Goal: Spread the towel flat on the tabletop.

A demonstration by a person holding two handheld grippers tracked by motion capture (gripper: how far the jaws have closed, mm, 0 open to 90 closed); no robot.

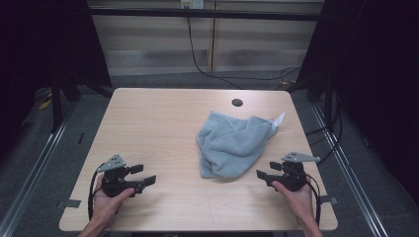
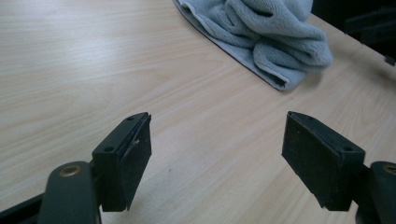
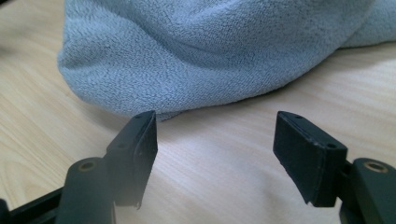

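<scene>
High view shows a crumpled grey towel (image 1: 233,143) right of centre on the table (image 1: 148,123), its folds hiding its lower layers, between the wide-open, empty left gripper (image 1: 143,176) and right gripper (image 1: 267,170).

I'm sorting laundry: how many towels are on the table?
1. A crumpled light blue towel lies right of the table's middle, nearer the right tool than the left tool. Its folds could hide a second cloth, but none is visible.

Pale blue-grey towel (image 1: 232,143); light woodgrain table (image 1: 148,128)
</scene>
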